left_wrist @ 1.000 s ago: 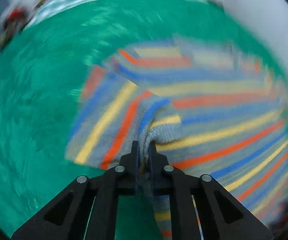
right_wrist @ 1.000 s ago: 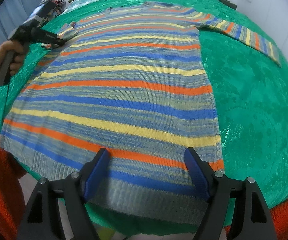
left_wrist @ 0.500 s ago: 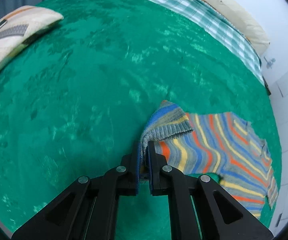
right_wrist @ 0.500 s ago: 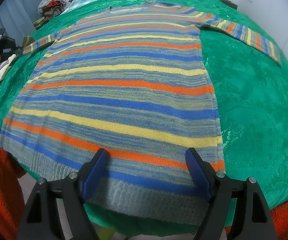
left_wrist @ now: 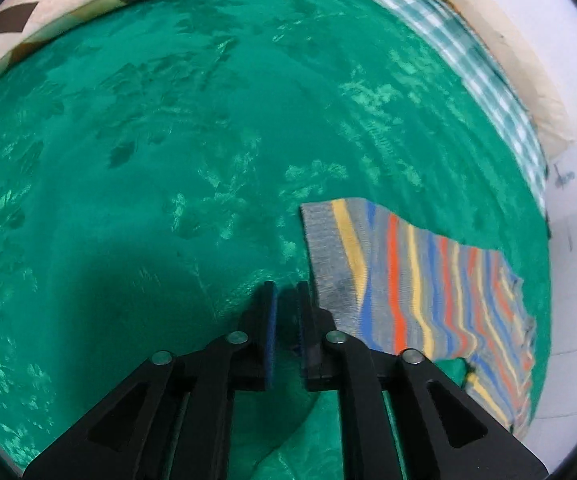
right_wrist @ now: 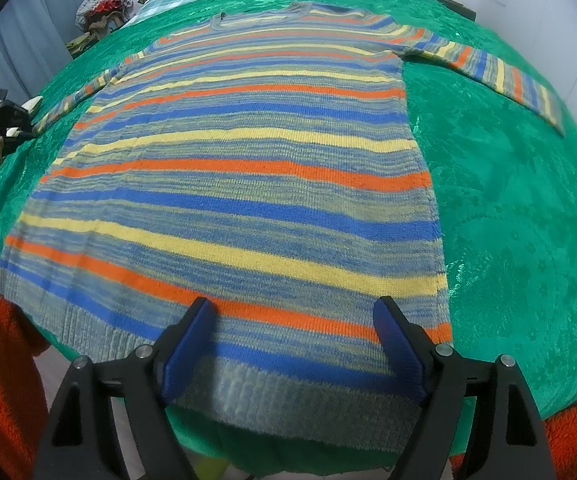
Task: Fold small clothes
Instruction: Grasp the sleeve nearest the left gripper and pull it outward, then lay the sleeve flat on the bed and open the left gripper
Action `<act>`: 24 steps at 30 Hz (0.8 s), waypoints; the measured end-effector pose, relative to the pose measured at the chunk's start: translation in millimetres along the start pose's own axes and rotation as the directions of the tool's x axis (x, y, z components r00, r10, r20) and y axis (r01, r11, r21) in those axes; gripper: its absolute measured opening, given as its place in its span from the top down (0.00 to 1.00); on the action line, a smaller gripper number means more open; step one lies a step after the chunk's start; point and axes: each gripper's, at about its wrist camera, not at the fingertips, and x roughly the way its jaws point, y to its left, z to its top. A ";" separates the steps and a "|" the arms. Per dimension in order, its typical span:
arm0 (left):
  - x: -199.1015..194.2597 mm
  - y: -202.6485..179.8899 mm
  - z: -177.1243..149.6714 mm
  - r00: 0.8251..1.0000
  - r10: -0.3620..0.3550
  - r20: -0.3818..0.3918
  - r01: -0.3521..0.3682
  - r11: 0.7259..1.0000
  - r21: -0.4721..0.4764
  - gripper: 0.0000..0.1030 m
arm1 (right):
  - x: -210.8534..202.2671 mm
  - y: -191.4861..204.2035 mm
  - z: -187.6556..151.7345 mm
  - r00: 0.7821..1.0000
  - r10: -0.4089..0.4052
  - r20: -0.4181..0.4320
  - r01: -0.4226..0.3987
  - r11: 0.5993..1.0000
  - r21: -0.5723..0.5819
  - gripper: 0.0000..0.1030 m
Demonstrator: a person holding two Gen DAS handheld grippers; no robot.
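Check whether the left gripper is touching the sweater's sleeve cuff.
Cannot tell. In the left wrist view the left gripper is open and grips nothing, but its right finger overlaps the sleeve cuff; no gap shows.

We have let go of the sleeve cuff [left_wrist: 330, 256] with our left tool [left_wrist: 286, 294]: its jaws, clamped on the knit a moment ago, now stand slightly apart with nothing between them. The cuff, which was bunched and lifted, now lies flat on the green bedspread [left_wrist: 148, 184], just beside the tool's right finger. In the right wrist view, the sleeve [right_wrist: 74, 100], folded over the sweater's shoulder a second ago, now stretches straight out toward the bed's left edge.
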 end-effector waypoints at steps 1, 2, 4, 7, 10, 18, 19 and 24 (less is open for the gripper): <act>-2.9 -3.1 -0.7 1.000 -0.016 0.011 0.016 1.000 0.021 0.49 | 0.6 0.0 0.5 1.000 0.000 0.000 0.000 1.000 -0.001 0.20; -4.8 -6.7 -0.8 0.999 -0.023 0.024 0.022 0.999 0.033 0.34 | 0.7 0.2 0.6 1.000 -0.002 0.000 0.002 1.000 -0.001 0.20; -5.2 -12.2 -1.7 0.998 -0.027 0.058 0.024 0.999 0.043 0.14 | 1.1 0.6 0.8 1.000 -0.006 -0.001 0.006 1.000 -0.002 0.19; 11.7 -17.6 -1.1 0.999 -0.042 0.022 0.041 0.998 0.040 0.19 | 1.8 2.2 0.3 1.000 -0.014 -0.003 0.014 1.000 -0.004 0.19; 25.2 -17.9 -2.9 0.999 -0.041 0.003 0.041 0.998 0.043 0.90 | 1.6 2.7 0.9 1.000 -0.015 -0.005 0.015 1.000 -0.002 0.19; 31.2 -27.6 -8.3 0.987 0.146 0.062 -0.154 0.976 0.155 0.97 | 3.0 5.6 2.2 1.000 -0.018 -0.003 0.018 1.000 -0.011 0.18; 30.6 -28.3 -10.8 0.984 0.166 0.072 -0.176 0.969 0.174 0.96 | 3.0 4.9 1.8 1.000 -0.017 -0.002 0.017 1.000 -0.011 0.18; 22.8 -32.8 -14.9 0.964 0.250 0.089 -0.263 0.943 0.205 0.54 | 3.0 2.4 1.9 1.000 -0.011 -0.001 0.011 1.000 -0.009 0.18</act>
